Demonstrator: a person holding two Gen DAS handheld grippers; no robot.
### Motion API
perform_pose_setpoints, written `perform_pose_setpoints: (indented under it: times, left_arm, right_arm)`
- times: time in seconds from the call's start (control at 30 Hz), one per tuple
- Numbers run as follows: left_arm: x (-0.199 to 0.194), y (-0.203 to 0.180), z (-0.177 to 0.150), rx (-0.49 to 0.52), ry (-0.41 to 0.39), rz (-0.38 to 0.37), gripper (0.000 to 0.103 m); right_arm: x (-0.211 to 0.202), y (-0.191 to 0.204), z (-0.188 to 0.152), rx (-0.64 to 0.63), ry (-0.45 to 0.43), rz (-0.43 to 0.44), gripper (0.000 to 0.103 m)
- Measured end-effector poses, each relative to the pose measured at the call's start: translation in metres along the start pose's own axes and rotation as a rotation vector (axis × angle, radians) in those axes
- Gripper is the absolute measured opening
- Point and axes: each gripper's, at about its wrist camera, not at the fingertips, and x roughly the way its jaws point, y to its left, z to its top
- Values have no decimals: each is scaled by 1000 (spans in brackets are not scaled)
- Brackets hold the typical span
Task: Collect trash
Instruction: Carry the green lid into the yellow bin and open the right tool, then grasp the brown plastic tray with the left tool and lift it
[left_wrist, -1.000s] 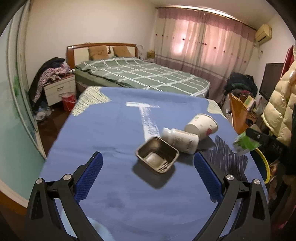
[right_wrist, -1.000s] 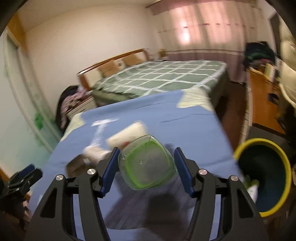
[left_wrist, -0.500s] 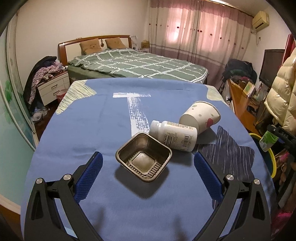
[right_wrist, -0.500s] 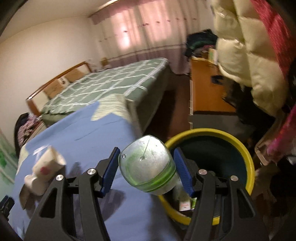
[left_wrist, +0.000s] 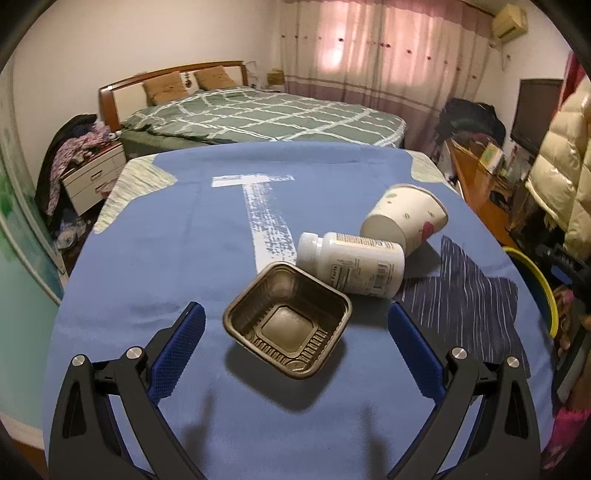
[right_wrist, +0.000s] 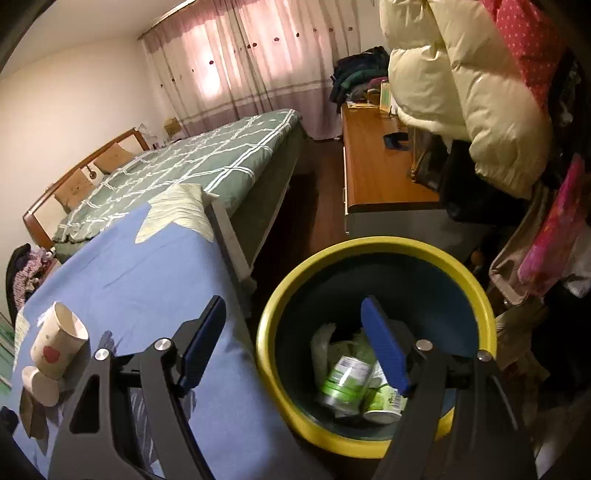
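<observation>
Blue cloth (left_wrist: 155, 266) covers the table in the left wrist view, and three pieces of trash still lie on it: a brown plastic tray (left_wrist: 287, 329) sitting open side up, a white pill bottle (left_wrist: 352, 268) on its side touching the tray's far rim, and a paper cup (left_wrist: 404, 218) tipped over just beyond the bottle. The left gripper (left_wrist: 295, 341) hangs over the tray with its jaws spread wide, the tray between them but untouched by either pad. At the right edge a sliver of the yellow bin (left_wrist: 537, 280) shows, and a dark shape beside it is too cut off to name.

In the right wrist view, the right gripper (right_wrist: 295, 347) hovers at the bin's (right_wrist: 295, 302) rim, its jaws having just been opening and now standing apart with nothing between them. Down in the bin lie a green-labelled bottle (right_wrist: 345, 380), a second green-labelled container and some pale crumpled material; the gripper's right finger (right_wrist: 384, 350) hides part of them. The cup (right_wrist: 55, 343) and bottle cap end (right_wrist: 38, 384) appear at the table's left edge, the tray barely visible.

By my reading the job is partway done: some items binned, three left on the table.
</observation>
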Motion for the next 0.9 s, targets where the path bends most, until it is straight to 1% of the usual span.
perform_pose_setpoints:
  times: [0.17, 0.27, 0.33, 0.57, 0.83, 0.87, 0.9]
  left_arm:
    - [11, -1, 1, 42, 24, -17, 97]
    - [19, -1, 4, 67, 32, 6, 97]
    - [24, 0, 6, 75, 38, 8, 97]
    - [42, 3, 9, 87, 80, 13, 97]
    - [61, 10, 11, 75, 123, 11, 97]
    - [63, 11, 11, 72, 125, 7, 95]
    - [64, 12, 11, 69, 126, 3, 87]
  right_arm:
    - [2, 2, 0, 0, 6, 4, 74]
    - [2, 3, 1, -1, 8, 7, 74]
    - [2, 3, 0, 0, 8, 9, 74]
    - [4, 5, 0, 2, 13, 19, 75]
    - [5, 5, -1, 3, 18, 31, 75]
    - [5, 6, -1, 2, 18, 33, 75]
    - [5, 6, -1, 2, 18, 34, 75]
